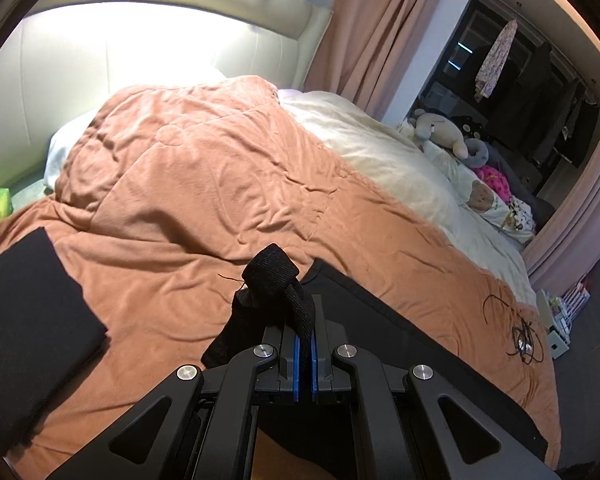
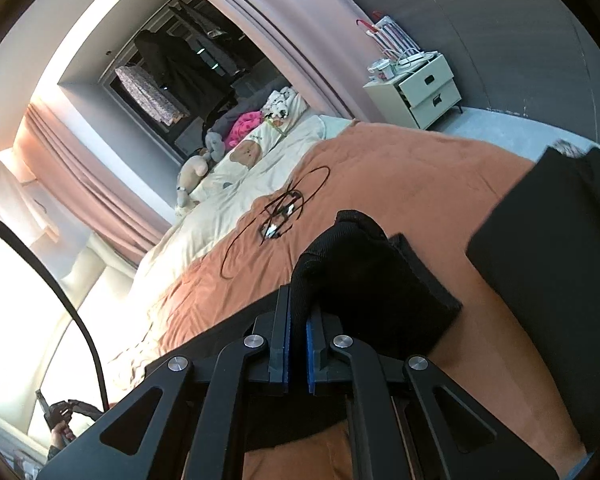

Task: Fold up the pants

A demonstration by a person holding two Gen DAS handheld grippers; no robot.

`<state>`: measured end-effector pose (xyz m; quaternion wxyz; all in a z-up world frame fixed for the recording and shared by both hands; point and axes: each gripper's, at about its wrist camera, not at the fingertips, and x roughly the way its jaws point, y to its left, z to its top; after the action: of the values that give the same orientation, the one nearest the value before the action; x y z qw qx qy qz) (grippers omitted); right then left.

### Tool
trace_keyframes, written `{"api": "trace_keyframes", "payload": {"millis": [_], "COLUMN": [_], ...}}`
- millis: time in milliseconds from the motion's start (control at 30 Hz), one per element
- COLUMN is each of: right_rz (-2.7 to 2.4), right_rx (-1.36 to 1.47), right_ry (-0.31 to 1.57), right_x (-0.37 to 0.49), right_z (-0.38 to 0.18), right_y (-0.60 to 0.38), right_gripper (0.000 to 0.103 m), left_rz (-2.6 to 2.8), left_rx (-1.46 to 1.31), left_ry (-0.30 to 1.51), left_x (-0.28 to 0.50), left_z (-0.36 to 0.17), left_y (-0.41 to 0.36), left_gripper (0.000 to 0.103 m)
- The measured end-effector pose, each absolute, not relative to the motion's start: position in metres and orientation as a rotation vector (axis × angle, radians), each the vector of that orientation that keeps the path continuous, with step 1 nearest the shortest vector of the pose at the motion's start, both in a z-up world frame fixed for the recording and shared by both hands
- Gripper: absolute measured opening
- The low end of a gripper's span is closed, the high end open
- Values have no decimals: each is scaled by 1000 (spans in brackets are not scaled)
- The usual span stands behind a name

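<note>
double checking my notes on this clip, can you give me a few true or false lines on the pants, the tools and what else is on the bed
1. Both tools are clamped on black fabric. True: the left tool and the right tool each pinch the pants.
2. The blanket is blue. False: it is orange.
3. A tangled black cable lies on the blanket. True.
4. The soft toys sit beside the cable. False: they are at the far side of the bed by the window.
5. The nightstand drawers are black. False: they are white.

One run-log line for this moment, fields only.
step: fold pants | left tongs: shut on black pants | right tongs: shut on pants | surface: orange duvet | nearby: folded black garment
</note>
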<state>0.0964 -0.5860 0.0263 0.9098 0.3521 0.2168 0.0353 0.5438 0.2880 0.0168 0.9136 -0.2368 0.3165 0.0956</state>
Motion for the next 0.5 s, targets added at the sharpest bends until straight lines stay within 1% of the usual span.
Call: {"api": "trace_keyframes", "payload": {"millis": [300, 500], "right_rz": [-14, -41], "right_rx": [683, 645], "right_ry": [474, 481], "right_x": [180, 216], "right_z": [37, 40], "right_y": [-555, -538], "right_gripper": [2, 1], "left_rz": [213, 218], "left_rx": [-472, -459], "left_ry": [695, 726], "left_x": [610, 649], "left_z": [-12, -30], "left_y": [279, 273], "left_gripper": [3, 3]}}
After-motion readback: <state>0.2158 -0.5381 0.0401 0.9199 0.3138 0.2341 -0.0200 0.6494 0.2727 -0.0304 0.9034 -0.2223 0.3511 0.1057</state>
